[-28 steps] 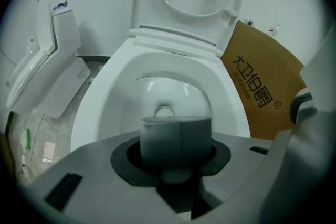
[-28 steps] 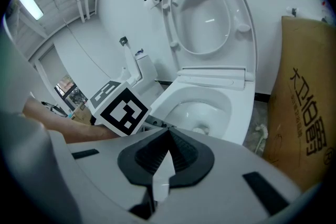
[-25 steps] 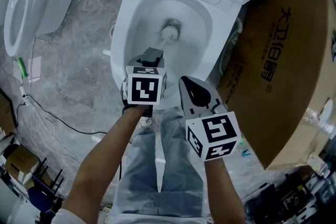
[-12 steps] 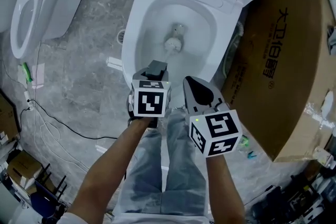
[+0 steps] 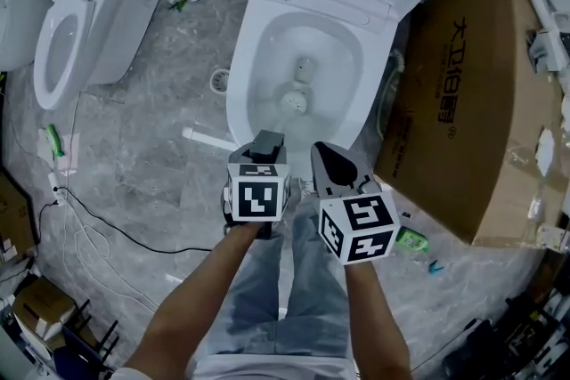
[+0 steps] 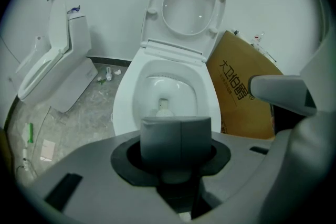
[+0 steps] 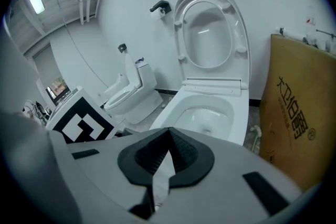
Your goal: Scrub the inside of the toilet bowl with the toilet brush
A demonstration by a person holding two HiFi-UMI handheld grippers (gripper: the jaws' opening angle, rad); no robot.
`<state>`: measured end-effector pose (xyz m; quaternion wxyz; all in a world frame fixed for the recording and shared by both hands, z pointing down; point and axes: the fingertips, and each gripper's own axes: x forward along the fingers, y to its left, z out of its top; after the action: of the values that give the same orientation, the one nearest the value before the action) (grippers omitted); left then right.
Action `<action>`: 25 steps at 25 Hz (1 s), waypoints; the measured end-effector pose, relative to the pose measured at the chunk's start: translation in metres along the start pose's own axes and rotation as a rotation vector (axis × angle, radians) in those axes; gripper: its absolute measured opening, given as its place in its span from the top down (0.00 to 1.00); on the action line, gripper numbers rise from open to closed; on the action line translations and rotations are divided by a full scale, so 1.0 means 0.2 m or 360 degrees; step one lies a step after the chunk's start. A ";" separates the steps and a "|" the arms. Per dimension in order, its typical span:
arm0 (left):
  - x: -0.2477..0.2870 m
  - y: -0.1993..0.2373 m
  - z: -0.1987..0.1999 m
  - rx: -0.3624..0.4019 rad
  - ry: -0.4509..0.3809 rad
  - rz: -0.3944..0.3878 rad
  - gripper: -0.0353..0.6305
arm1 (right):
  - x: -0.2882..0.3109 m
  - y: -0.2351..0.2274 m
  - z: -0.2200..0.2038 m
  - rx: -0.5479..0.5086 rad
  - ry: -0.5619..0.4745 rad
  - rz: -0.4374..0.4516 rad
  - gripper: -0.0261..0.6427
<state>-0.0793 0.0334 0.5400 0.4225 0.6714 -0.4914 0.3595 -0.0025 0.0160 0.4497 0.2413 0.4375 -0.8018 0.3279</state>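
Head view: left gripper (image 5: 266, 142) clamped on the toilet brush (image 5: 292, 101). Its head has drawn back from the drain (image 5: 305, 67) toward the front wall of the toilet bowl (image 5: 239, 93); scrubbing is under way.
Left gripper view: jaws closed on the handle.
Right gripper view: right gripper (image 7: 163, 160) closed, empty.

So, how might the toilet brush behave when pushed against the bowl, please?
The toilet brush has a long thin handle, so it probably flexes slightly under pressure. Its small head looks light and may skid on the glossy toilet bowl.
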 end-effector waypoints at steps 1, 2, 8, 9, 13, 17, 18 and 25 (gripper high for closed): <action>-0.05 -0.01 -0.01 0.0006 -0.0012 -0.0005 0.71 | -0.03 0.03 0.00 0.0001 -0.0007 -0.0006 0.96; -0.11 -0.01 -0.02 0.0009 -0.0028 -0.0010 0.71 | -0.06 0.06 0.00 0.0001 -0.0015 -0.0010 0.96; -0.50 -0.05 0.02 0.0011 -0.0181 -0.0040 0.71 | -0.26 0.29 0.07 -0.0033 -0.0064 -0.0018 0.96; -0.58 -0.05 0.04 0.0020 -0.0212 -0.0040 0.71 | -0.30 0.33 0.10 -0.0047 -0.0078 -0.0018 0.96; -0.87 -0.08 0.13 0.0033 -0.0334 -0.0061 0.71 | -0.46 0.49 0.25 -0.0124 -0.0157 -0.0025 0.96; -1.14 -0.12 0.22 0.0035 -0.0453 -0.0104 0.71 | -0.62 0.61 0.39 -0.0154 -0.0237 -0.0039 0.96; -1.21 -0.12 0.24 0.0043 -0.0487 -0.0105 0.71 | -0.66 0.64 0.43 -0.0155 -0.0260 -0.0043 0.96; -1.58 -0.18 0.31 0.0096 -0.0652 -0.0129 0.71 | -0.93 0.78 0.60 -0.0202 -0.0378 -0.0075 0.96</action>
<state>-0.1221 0.0954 0.2250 0.3076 0.7620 -0.5286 0.2128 -0.0567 0.0918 0.1958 0.1795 0.4759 -0.8333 0.2167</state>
